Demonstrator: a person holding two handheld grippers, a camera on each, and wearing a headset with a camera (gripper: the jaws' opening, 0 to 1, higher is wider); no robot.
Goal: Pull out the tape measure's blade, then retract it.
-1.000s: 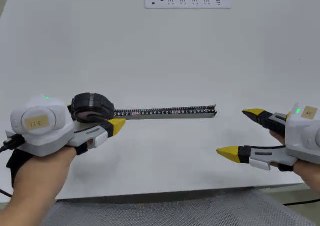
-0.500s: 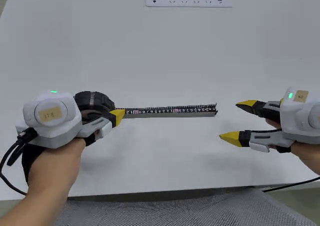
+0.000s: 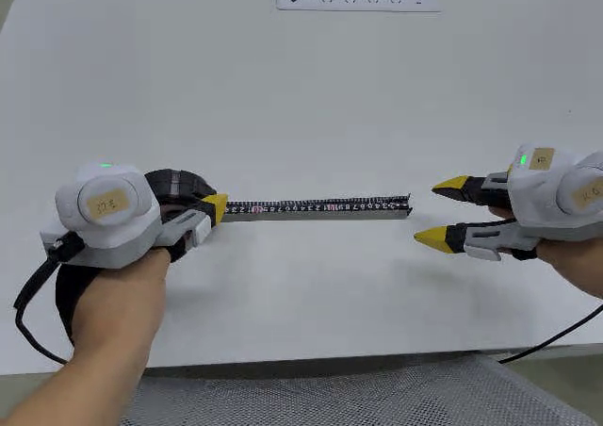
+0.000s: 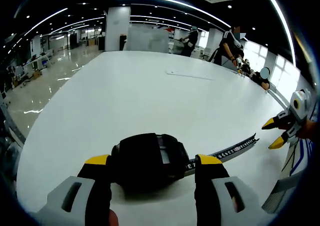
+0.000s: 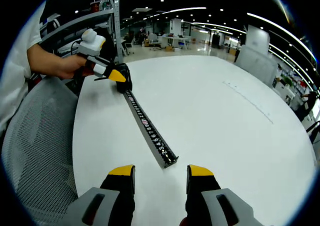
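The white workbench (image 3: 301, 96) bore the tape measure's blade (image 3: 320, 205), which lay flat and extended rightward from its black case (image 3: 177, 187) near the front left edge. The left gripper (image 4: 152, 161) had its jaws closed against both sides of the case, which rested on the surface. The right gripper (image 3: 441, 212), with jaws parted wide and holding nothing, stood just beyond the blade's hooked end (image 5: 170, 162), not touching it.

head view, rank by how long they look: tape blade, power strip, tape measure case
1. blade: longest, narrowly
2. power strip: almost as long, and it lies farther away, so unsure
3. tape measure case: clearly shortest
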